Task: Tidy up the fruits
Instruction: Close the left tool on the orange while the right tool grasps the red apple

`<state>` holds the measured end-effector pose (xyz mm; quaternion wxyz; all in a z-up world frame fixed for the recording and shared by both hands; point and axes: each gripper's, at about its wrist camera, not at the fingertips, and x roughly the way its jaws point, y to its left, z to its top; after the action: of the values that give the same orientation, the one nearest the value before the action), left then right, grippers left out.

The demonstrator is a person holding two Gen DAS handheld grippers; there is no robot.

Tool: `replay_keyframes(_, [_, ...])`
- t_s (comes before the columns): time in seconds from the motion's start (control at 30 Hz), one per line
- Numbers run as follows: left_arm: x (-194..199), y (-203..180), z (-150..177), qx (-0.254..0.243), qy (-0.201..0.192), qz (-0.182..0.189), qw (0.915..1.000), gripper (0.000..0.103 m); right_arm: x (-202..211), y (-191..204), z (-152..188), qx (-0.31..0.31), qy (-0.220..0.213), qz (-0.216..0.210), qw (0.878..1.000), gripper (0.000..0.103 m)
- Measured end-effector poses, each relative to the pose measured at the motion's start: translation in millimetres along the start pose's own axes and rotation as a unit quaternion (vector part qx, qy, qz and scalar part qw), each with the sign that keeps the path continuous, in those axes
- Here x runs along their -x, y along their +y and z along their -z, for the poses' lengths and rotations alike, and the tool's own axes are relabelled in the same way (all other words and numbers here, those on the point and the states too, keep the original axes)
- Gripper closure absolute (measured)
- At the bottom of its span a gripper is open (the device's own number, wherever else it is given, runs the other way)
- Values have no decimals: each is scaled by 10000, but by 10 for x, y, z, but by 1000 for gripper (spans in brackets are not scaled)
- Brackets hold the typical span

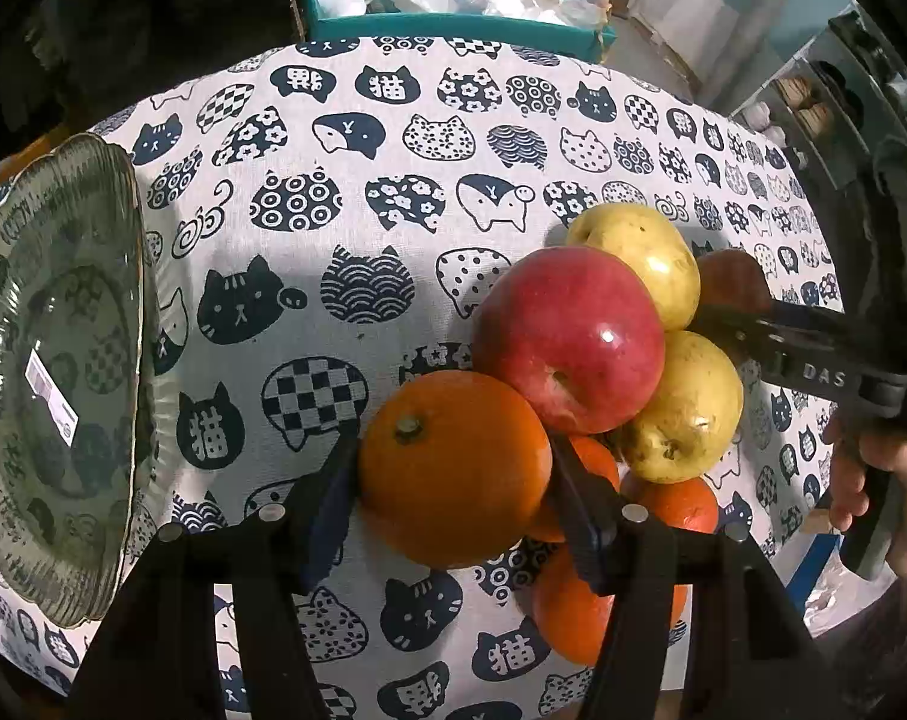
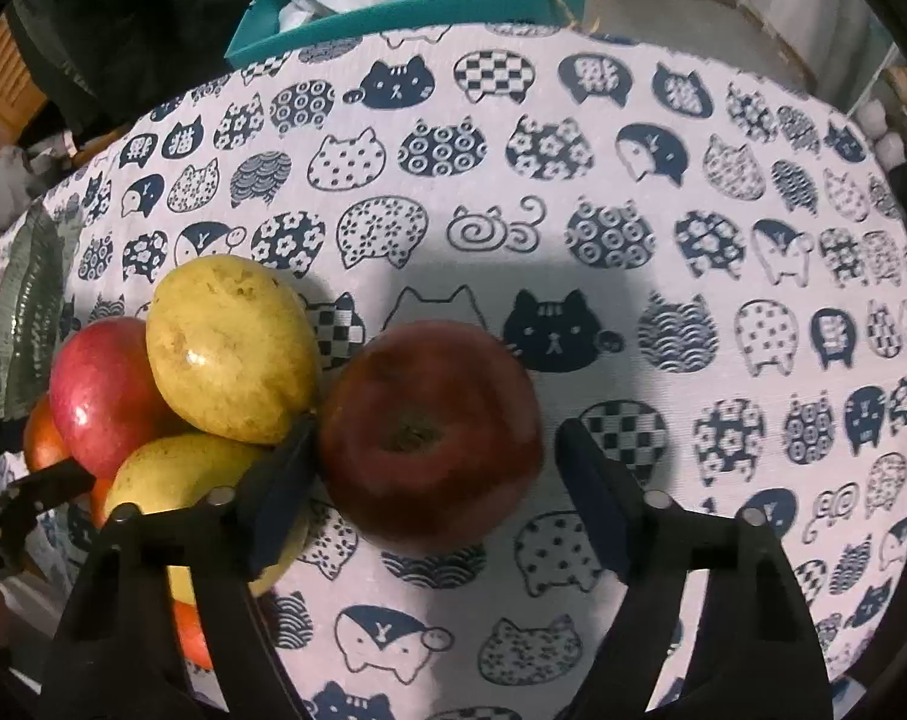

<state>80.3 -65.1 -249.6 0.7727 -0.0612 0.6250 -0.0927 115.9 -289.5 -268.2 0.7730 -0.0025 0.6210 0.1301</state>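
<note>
Two red apples (image 2: 430, 429), two yellow apples (image 2: 232, 348), three oranges (image 1: 453, 465).

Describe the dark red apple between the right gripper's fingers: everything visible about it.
The dark red apple is round, deep maroon with a dull sheen, its brown stem pit facing up toward the camera. It sits on the cat-print tablecloth, at the right edge of the fruit pile. The right gripper straddles it: the left finger touches its side, while the right finger shows a gap. A yellow fruit lies just beside it.
</note>
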Motion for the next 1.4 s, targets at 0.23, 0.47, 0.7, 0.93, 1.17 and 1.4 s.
replay_keyframes(0.23, [46,37,26,-46,-70,-142,9999,40,-58,21,-25,-33,58,126,9999,32])
replay_keyframes(0.47, [192,90,57,-11,-274,-209,9994,40,148,119,90,109,-447,587,9972,32])
replay_keyframes(0.7, [422,63,81,-98,-616,-323,9975,40,453,206,137,169,-864,703,9936,32])
replay_keyframes(0.93, [788,29,74,-212,-1149,-466,9921,40,885,319,163,224,-1291,746,9886,32])
replay_keyframes(1.17, [1136,9,90,-219,-1541,-502,9865,41,1261,462,166,272,-1707,663,9827,32])
replay_keyframes(1.4, [1494,26,171,-232,-1923,-533,9796,41,1621,666,164,407,-2091,584,9753,32])
